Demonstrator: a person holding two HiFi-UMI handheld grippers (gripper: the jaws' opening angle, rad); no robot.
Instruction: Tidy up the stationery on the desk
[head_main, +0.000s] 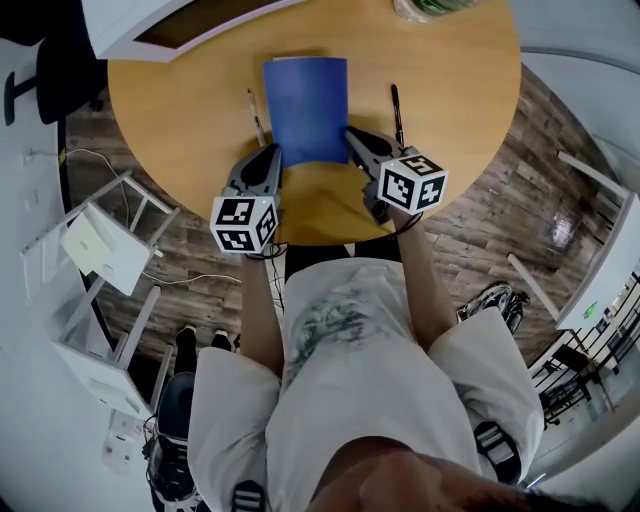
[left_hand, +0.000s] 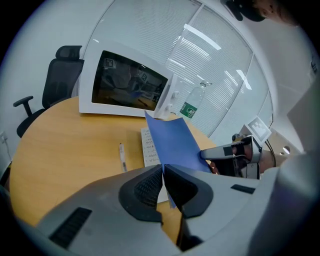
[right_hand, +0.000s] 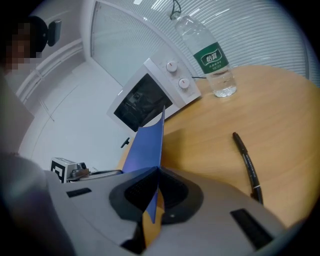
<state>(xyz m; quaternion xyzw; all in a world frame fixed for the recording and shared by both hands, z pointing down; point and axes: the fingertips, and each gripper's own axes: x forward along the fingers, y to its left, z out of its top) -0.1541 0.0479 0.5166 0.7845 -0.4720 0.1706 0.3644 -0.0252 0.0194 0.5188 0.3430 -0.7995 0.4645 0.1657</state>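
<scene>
The left gripper (head_main: 272, 158) and right gripper (head_main: 352, 136) each pinched the flat blue folder's (head_main: 306, 105) near edge. The folder hid most of a printed white sheet (left_hand: 148, 145) beneath.

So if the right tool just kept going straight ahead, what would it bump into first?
The right tool is shut on a blue rectangular sheet. Beyond that, probably the light wooden tabletop just before the white microwave oven; depth is unclear.

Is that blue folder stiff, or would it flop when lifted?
Probably thin and light: clamped in the right gripper, the folder shows edge-on as a sliver. Likely floppy held singly, so the left gripper clamping the other near corner helps. It shouldn't roll.
</scene>
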